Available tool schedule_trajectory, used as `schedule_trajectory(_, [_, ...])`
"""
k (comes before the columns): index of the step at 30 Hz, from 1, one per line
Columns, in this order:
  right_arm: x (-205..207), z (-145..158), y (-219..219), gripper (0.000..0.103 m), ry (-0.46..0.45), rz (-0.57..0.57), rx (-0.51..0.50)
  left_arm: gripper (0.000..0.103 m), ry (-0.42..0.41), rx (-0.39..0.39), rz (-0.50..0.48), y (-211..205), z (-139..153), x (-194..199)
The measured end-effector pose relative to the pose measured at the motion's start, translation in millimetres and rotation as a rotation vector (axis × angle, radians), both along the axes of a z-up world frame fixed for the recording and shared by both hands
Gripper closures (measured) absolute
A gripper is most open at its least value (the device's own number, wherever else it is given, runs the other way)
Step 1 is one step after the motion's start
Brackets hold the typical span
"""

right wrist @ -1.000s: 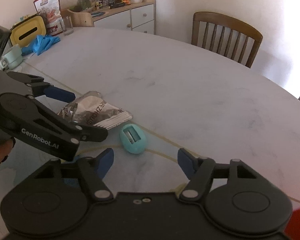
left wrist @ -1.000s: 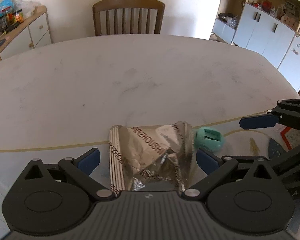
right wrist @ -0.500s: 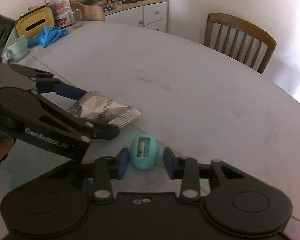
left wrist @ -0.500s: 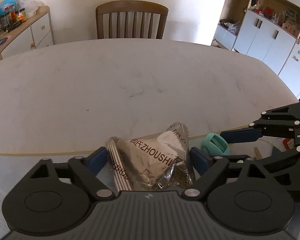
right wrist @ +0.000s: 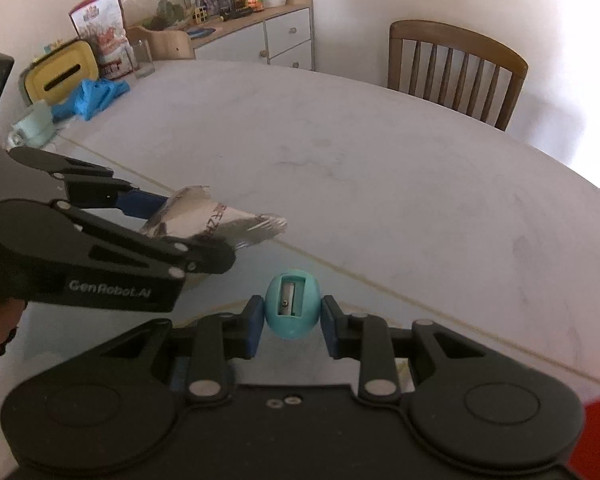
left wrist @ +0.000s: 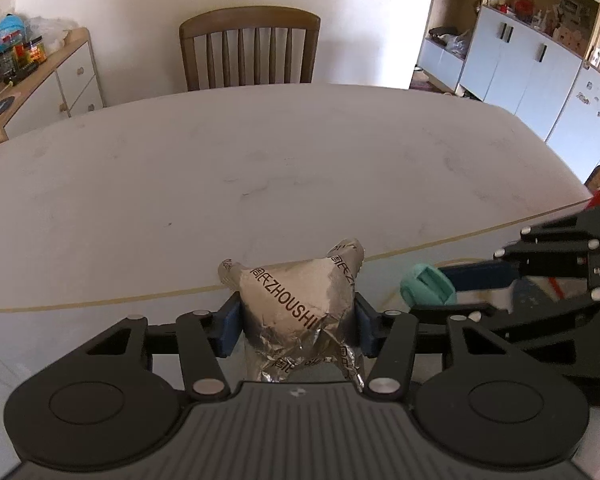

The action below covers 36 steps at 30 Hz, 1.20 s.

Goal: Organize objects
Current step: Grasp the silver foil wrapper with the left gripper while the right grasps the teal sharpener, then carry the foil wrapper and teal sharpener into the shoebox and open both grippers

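Foil packet (left wrist: 300,312) above pale oval table (left wrist: 260,168), wooden chair (left wrist: 250,50) behind.

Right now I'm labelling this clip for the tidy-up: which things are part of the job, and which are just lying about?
Part of the job:
- foil snack packet, gripped in the left tongs
- teal egg-shaped pencil sharpener, gripped in the right tongs

Lying about:
- blue cloth
- yellow box
- pale green mug
- wooden chair
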State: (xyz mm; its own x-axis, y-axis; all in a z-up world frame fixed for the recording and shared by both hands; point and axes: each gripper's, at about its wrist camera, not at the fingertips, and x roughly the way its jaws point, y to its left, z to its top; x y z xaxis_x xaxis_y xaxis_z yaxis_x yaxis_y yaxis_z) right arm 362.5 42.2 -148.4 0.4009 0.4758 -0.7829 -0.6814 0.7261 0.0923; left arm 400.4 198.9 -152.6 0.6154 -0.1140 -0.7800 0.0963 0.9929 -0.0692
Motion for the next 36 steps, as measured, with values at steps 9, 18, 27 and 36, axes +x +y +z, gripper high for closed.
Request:
schedule_trajectory(9, [-33,47,-34,0.074,-0.030,-0.039,0.072,0.048,-0.032,-0.002,-0.028,-21,47,-28])
schedule_trajectory(18, [-67,87,-84,0.074,-0.086,-0.107,0.101,0.048,-0.074,-0.009,-0.087,-52,89,-60])
schedule_trajectory(27, [-103,106,-151,0.074,-0.120,-0.207,0.122,0.048,-0.089,-0.013,-0.161,-107,107,-85])
schedule_trajectory(36, [-122,109,-225,0.074,-0.139,-0.309,0.128,0.048,-0.089,-0.020,-0.249,-181,108,-100])
